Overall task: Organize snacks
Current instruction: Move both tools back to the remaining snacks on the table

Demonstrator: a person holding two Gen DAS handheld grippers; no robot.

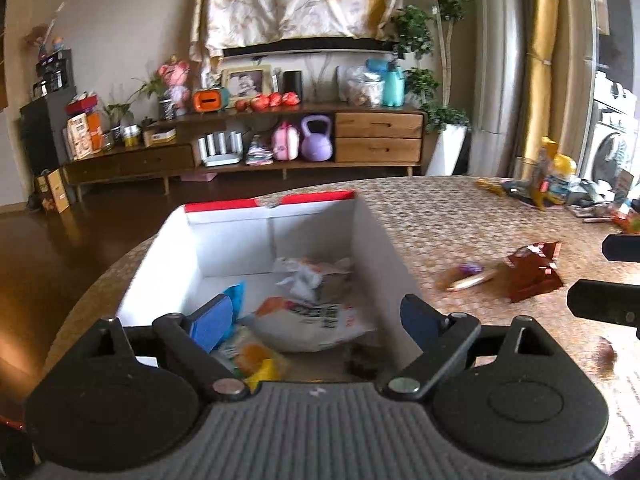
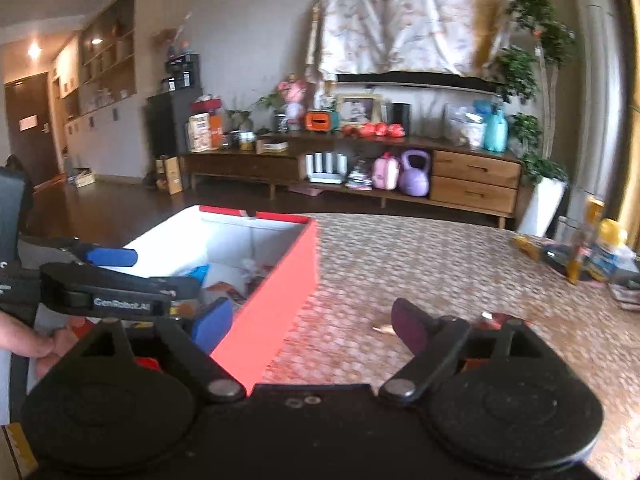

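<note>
The red-and-white box [image 1: 276, 236] already holds several snack packets, while a brown packet [image 1: 534, 272] and a small wrapped snack [image 1: 468, 278] lie loose on the table [image 1: 460, 216] just right of it. Left gripper [image 1: 316, 316] hovers wide open and empty over the box; right gripper [image 2: 308, 318], equally wide and empty, straddles the box's red wall. Risk, I'd say: that near finger clips the wall and shoves the box when it swings toward the loose packets.

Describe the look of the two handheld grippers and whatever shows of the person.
Both are black linkage tools with round pivot housings, silver pins and blue finger pads: left gripper, right gripper. The left's side carries white lettering. A bare hand shows; no sleeve visible.
</note>
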